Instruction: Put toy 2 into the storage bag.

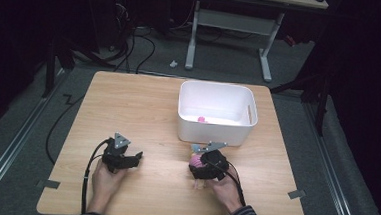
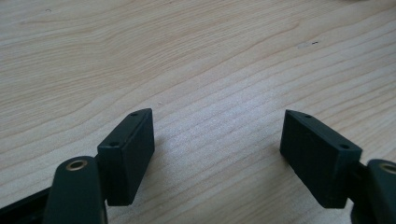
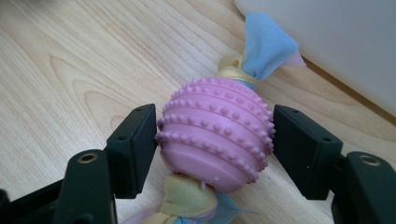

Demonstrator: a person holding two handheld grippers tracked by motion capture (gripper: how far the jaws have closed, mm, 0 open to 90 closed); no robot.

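A: Where's the ball (image 3: 215, 140) right now?

B: Between the jaws of the right gripper (image 1: 201, 164), on the table (image 1: 143, 109) just short of the bin (image 1: 216, 134), at about six o'clock from the bin's near wall. It's a pink knobbed ball with cloth tails (image 3: 268, 46) knotted through it, one tail pointing toward the bin, the other trailing back under the gripper.

A: Is it actually gripped?

B: The jaws are clamped on it, one pad on each flank, both touching the rubber. Whether it has left the wood I can't tell.

A: And the left gripper (image 1: 136, 159)?

B: Parked at nine o'clock from the right one, well apart, jaws spread wide over bare wood, holding nothing.

A: So which step is this?

B: I'd judge it the grasp, with the carry to the bin next. Something small and pink (image 1: 202, 119) already lies inside.

A: What does the move need?

B: A lift high enough for ball and hanging tail to clear the near rim, a short push toward twelve o'clock, then a release over the bin floor. The tail could snag on the rim if the lift is low.
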